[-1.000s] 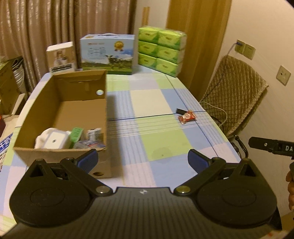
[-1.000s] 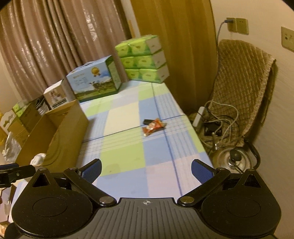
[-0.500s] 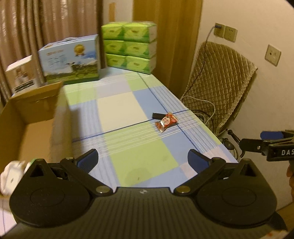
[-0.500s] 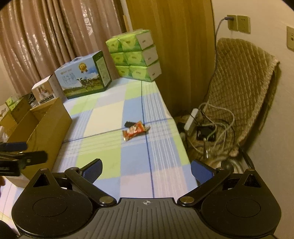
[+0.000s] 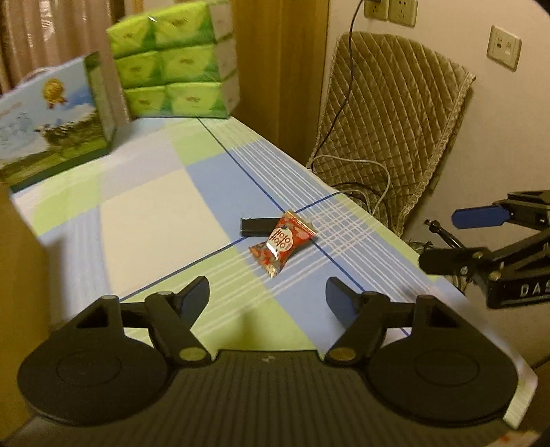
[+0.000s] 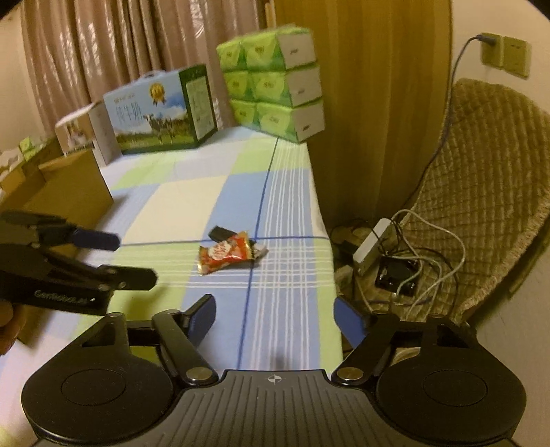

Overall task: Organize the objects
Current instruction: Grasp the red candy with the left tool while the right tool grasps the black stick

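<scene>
We see a table (image 6: 161, 192) under a checked cloth of blue, green and cream squares. At its far end six green tissue packs (image 6: 275, 84) stand stacked three high, two across. Just beside them stands a milk carton (image 6: 161, 110) printed with a cow and meadow, and next to that a smaller white box (image 6: 84, 132). Brown curtains (image 6: 113, 44) hang behind them. To the right of the table stands a chair (image 5: 392, 113) covered in quilted fabric. On the wall above it are sockets (image 5: 390, 10), one with a cable plugged in. On the floor lie a white power strip (image 6: 373, 246) and tangled wires (image 6: 429, 261).
</scene>
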The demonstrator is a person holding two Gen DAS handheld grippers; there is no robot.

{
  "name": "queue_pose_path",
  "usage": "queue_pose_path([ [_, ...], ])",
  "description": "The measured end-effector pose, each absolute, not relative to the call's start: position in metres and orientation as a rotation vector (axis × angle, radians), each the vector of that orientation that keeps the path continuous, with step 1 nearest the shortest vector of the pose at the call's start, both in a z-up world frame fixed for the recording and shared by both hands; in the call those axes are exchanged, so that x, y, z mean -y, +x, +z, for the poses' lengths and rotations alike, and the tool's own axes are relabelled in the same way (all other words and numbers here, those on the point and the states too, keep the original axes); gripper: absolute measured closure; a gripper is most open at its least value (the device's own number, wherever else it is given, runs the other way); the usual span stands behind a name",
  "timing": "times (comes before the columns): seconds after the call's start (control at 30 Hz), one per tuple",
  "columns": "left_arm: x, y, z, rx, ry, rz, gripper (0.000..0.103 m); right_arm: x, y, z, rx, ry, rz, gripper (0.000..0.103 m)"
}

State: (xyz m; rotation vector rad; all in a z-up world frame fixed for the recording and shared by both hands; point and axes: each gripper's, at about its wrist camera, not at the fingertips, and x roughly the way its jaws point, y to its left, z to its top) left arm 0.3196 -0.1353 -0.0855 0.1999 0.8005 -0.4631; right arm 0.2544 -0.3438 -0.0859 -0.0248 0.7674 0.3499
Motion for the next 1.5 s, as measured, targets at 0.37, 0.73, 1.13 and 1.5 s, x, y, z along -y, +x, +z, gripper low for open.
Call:
queue_pose_path([
  [0.37,0.174,0.379,-0.132,-0.809,0.297,-0.533,0.047,0.342,0.296,-0.128,-0.806,-0.054,0.368,0.034],
  [0.73,0.165,0.386,-0.134,-0.864,0.287,-0.517,0.08,0.335,0.315,-0.134,-0.797,-0.064,0.395,0.034],
  [1.13,0.092,0.337,-0.125,-0.869,0.166,-0.275,0.08,0.283,0.35,-0.146,-0.822,-0.042,0.404,0.034],
  [1.5,0.083,0.327,-0.127,-0.852,0.128,-0.302,0.08,0.259,0.376,-0.164,-0.753,-0.179,0.451,0.043],
])
